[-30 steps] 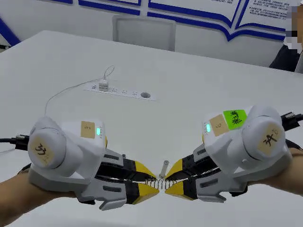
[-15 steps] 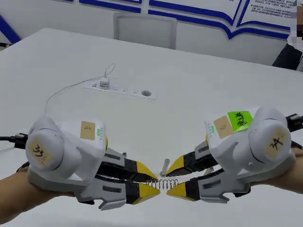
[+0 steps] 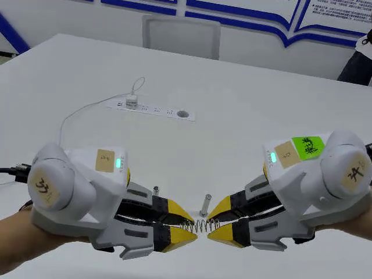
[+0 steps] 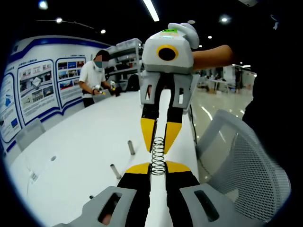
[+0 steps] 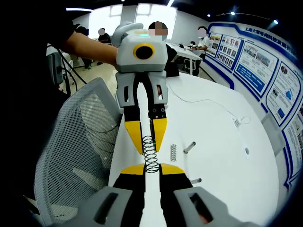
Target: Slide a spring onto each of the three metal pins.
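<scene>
Spring (image 3: 202, 225), a thin coiled wire, is pinched at each end by the left gripper (image 3: 187, 228) and right gripper (image 3: 216, 223).

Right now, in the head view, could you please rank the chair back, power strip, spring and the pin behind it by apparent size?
1. chair back
2. power strip
3. spring
4. pin, nearly tied with the spring
The first two sit farther away.

Shiny metal spring (image 3: 200, 225), matt table (image 3: 232, 133)

Power strip (image 3: 150, 109) on white table (image 3: 232, 139) — chair (image 3: 181, 36) behind.
</scene>
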`<action>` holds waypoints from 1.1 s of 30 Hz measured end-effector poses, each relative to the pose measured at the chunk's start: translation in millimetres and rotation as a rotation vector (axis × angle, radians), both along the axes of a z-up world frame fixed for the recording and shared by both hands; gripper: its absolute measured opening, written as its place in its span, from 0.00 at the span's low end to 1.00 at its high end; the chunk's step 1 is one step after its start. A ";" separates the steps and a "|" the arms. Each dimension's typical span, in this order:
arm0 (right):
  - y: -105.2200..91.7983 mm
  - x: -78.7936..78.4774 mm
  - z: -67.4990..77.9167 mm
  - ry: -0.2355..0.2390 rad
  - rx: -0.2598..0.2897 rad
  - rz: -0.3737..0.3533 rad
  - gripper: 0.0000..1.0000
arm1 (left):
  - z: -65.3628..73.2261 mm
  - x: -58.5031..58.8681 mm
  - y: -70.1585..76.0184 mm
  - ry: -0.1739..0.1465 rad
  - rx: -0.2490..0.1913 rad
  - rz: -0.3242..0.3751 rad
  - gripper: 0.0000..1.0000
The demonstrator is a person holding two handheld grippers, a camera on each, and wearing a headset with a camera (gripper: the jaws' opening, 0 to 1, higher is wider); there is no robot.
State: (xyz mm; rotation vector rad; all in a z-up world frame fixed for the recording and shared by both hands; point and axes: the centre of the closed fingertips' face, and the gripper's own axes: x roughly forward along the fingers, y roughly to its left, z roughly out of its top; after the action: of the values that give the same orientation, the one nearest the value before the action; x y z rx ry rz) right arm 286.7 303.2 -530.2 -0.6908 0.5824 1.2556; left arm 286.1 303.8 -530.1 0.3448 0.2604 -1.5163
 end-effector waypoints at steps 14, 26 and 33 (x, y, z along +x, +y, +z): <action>18.4 1.3 21.2 0.030 0.109 0.002 0.11 | 1.7 5.1 7.4 -0.033 0.009 0.014 0.10; 37.0 1.4 38.6 0.068 0.248 -0.030 0.11 | 3.4 3.0 4.3 -0.032 -0.001 0.011 0.10; 41.3 3.4 40.9 0.069 0.273 -0.045 0.11 | 4.7 3.7 3.0 -0.015 -0.007 0.008 0.10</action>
State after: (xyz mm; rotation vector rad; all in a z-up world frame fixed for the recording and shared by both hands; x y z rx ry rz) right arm 290.1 344.4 -489.2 -0.4068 0.4684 1.2911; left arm 289.8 306.8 -525.3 0.3485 0.2445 -1.5059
